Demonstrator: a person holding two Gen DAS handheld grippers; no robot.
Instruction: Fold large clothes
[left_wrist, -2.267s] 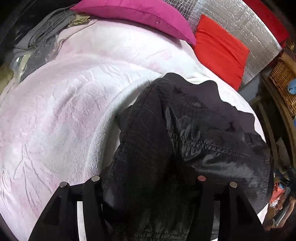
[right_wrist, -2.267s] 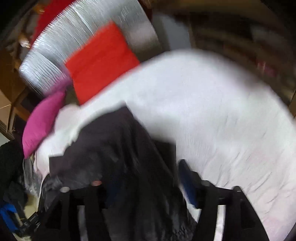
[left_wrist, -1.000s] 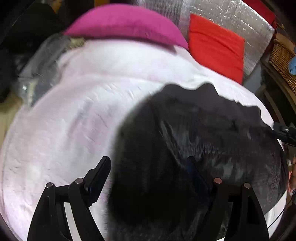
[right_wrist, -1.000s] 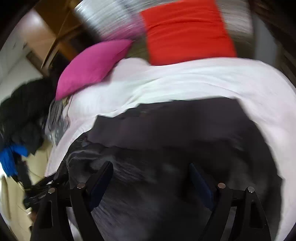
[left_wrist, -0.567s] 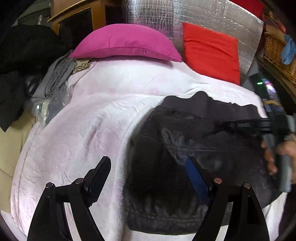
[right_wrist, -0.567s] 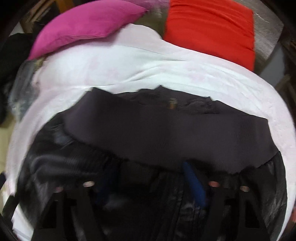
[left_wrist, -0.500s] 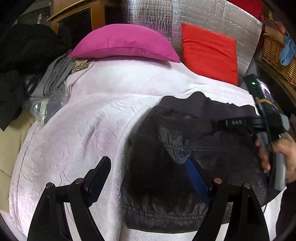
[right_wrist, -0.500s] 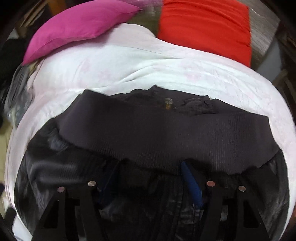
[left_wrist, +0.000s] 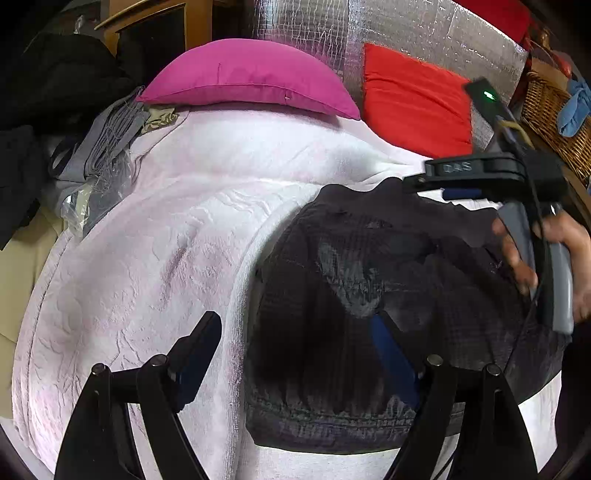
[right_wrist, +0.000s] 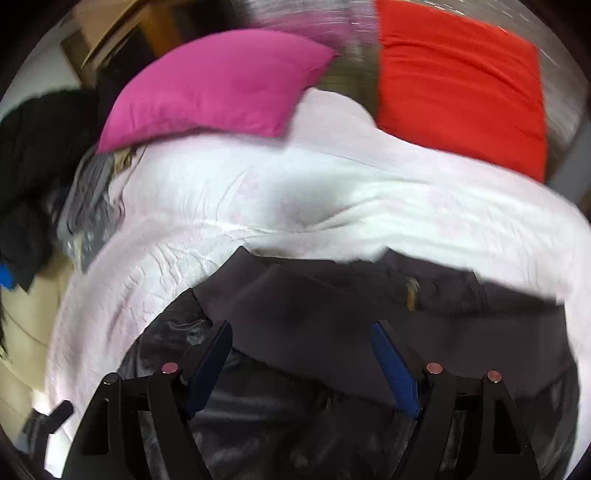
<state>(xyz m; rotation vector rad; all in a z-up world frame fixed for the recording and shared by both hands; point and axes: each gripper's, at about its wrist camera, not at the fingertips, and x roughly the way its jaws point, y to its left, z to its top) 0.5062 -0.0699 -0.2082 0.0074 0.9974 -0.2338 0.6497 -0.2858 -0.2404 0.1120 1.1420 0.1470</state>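
1. Left gripper (left_wrist: 295, 354): jaws apart, empty, above the black quilted jacket (left_wrist: 369, 314).
2. Right gripper (right_wrist: 303, 354): jaws apart, empty.
3. Jacket: folded bundle on the white textured bedspread (left_wrist: 147, 258).
4. Step: fold apparently laid; next, regrip an edge.

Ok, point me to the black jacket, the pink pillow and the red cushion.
black jacket (left_wrist: 369, 295): left wrist view, middle of its shiny shell.
pink pillow (left_wrist: 247, 79): left wrist view, centre of its face.
red cushion (right_wrist: 458, 77): right wrist view, centre.

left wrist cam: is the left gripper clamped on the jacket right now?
No. The left gripper has its jaws spread wide with nothing pinched between them, and the black jacket lies on the white blanket.
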